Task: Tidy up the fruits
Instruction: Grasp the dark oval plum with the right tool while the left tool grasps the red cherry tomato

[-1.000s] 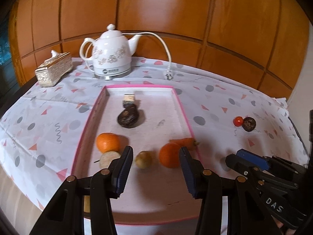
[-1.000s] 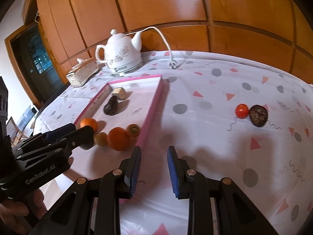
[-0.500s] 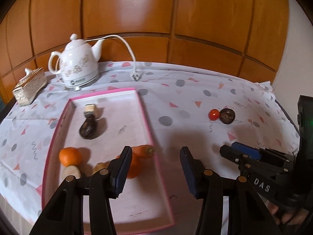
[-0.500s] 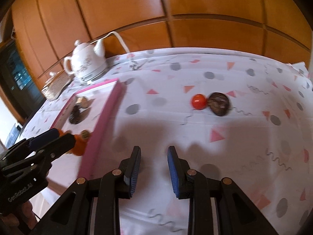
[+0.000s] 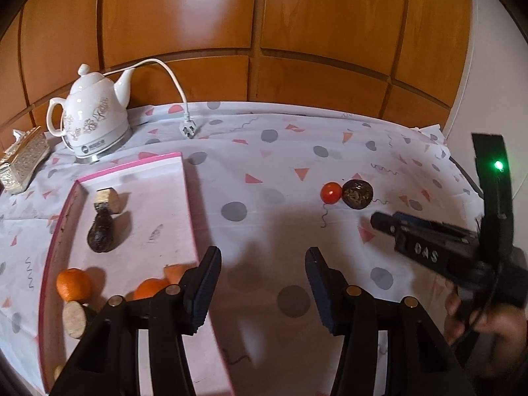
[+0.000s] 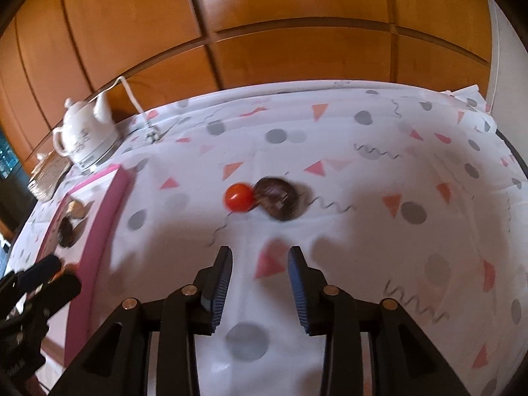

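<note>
The right gripper (image 6: 259, 280) has just been opening its jaws, with nothing between them, above the cloth (image 6: 363, 231); the left gripper (image 5: 262, 283) hangs open and empty by the tray (image 5: 189, 204) rim. Just ahead of the right gripper lie a tomato (image 6: 239, 197) and a dark fruit (image 6: 275, 203), touching, well apart from the tray, which holds oranges (image 5: 73, 284) and other pieces. The tomato is probably light, smooth and easily bruised, apt to roll, so I would pinch it gently across its middle. The dark fruit looks wrinkled, likely firmer and less slippery; take it across its widest part. The right gripper's side reads "DAS". Farther back stands a white kettle (image 5: 90, 122); its base label is too small to read.
</note>
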The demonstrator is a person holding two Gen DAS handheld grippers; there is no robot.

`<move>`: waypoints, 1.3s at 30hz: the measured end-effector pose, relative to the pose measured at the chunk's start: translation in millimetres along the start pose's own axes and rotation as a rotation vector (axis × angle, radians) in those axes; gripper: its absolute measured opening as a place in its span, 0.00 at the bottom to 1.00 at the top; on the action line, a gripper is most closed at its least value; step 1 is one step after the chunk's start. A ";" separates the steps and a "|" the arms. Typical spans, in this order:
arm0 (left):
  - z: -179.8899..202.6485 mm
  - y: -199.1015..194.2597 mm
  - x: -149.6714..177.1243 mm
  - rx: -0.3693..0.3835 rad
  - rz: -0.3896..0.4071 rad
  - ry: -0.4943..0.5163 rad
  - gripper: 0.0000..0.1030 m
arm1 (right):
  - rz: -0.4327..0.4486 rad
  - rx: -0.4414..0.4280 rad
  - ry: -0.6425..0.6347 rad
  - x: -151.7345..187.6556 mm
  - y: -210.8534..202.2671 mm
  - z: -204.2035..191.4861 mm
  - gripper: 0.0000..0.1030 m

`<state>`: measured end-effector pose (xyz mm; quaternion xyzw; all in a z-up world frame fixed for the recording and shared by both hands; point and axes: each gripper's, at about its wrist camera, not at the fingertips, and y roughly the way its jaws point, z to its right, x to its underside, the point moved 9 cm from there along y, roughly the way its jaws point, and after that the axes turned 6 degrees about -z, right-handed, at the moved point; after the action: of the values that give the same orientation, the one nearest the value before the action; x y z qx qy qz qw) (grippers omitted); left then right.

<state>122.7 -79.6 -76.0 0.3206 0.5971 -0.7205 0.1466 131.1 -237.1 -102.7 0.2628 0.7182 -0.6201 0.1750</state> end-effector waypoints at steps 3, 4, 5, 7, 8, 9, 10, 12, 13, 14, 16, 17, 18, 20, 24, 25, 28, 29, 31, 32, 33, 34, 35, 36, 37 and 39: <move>4.0 5.1 -0.2 0.007 -0.004 0.005 0.53 | 0.008 0.014 0.005 -11.8 7.5 8.7 0.35; 5.5 6.5 -0.1 0.012 -0.005 0.005 0.53 | 0.010 0.012 0.002 -15.5 10.8 9.7 0.35; 6.8 7.9 -0.1 0.016 -0.007 0.006 0.54 | 0.009 0.018 -0.002 -18.3 14.3 10.8 0.35; 8.6 10.1 0.5 0.022 -0.011 0.009 0.55 | 0.000 0.024 -0.009 -23.1 22.1 12.4 0.35; 9.3 11.2 0.6 0.025 -0.014 0.009 0.55 | -0.002 0.023 -0.014 -24.8 25.3 12.2 0.35; 9.8 12.6 1.0 0.029 -0.018 0.007 0.55 | -0.006 0.027 -0.020 -26.4 28.5 12.5 0.35; 10.5 14.0 0.7 0.032 -0.020 0.007 0.55 | -0.009 0.027 -0.028 -28.1 31.6 12.2 0.35; 11.2 15.6 1.0 0.035 -0.022 0.009 0.55 | -0.016 0.027 -0.045 -31.0 38.3 11.0 0.35; 11.2 16.7 1.3 0.036 -0.025 0.009 0.55 | -0.019 0.026 -0.053 -31.8 40.8 10.2 0.35; 11.1 17.6 1.4 0.039 -0.027 0.008 0.55 | -0.021 0.020 -0.063 -32.6 42.9 8.4 0.35; 10.6 19.5 1.4 0.041 -0.031 0.004 0.55 | -0.024 0.031 -0.090 -35.0 47.2 6.5 0.35; 10.7 20.2 1.4 0.042 -0.033 0.004 0.55 | -0.023 0.036 -0.098 -36.0 48.4 6.0 0.35; 11.2 20.8 1.3 0.044 -0.033 0.005 0.55 | -0.023 0.036 -0.106 -37.1 50.0 5.2 0.35; 12.0 22.4 0.6 0.045 -0.034 0.008 0.56 | -0.022 0.044 -0.127 -38.7 53.0 4.4 0.35; 14.0 26.7 0.0 0.054 -0.041 0.003 0.56 | -0.026 0.043 -0.156 -39.2 58.6 2.9 0.31; 14.7 27.8 -0.3 0.059 -0.043 0.001 0.56 | -0.022 0.044 -0.154 -39.5 57.6 3.3 0.31; 17.7 32.0 -1.9 0.057 -0.045 0.008 0.56 | -0.013 0.040 -0.144 -38.2 52.9 4.7 0.30; 18.2 33.3 -2.5 0.057 -0.046 0.010 0.56 | -0.010 0.043 -0.138 -37.0 49.9 6.1 0.30; 21.1 37.0 -4.6 0.061 -0.049 0.010 0.56 | -0.002 0.034 -0.112 -34.6 42.7 9.5 0.30; 22.8 39.2 -5.9 0.065 -0.052 0.010 0.56 | 0.000 0.034 -0.100 -33.4 39.6 11.3 0.30; 24.6 42.1 -7.4 0.068 -0.055 0.011 0.56 | 0.003 0.038 -0.087 -31.3 34.7 14.0 0.30; 26.5 45.5 -9.2 0.068 -0.058 0.014 0.56 | 0.004 0.038 -0.076 -29.8 31.6 15.8 0.30; 28.3 48.5 -11.2 0.069 -0.058 0.016 0.56 | 0.003 0.040 -0.063 -27.8 28.7 18.1 0.30; 30.3 52.3 -13.6 0.070 -0.060 0.016 0.56 | 0.001 0.044 -0.050 -25.6 26.0 20.5 0.30; 32.7 56.7 -16.2 0.073 -0.066 0.016 0.56 | 0.001 0.047 -0.041 -23.7 23.7 22.5 0.30; 37.0 63.7 -21.5 0.075 -0.069 0.017 0.56 | -0.001 0.066 -0.031 -19.8 20.0 26.9 0.30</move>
<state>166.1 -134.2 -108.1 0.3113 0.5817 -0.7442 0.1046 156.9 -264.9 -111.8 0.2581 0.6948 -0.6475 0.1770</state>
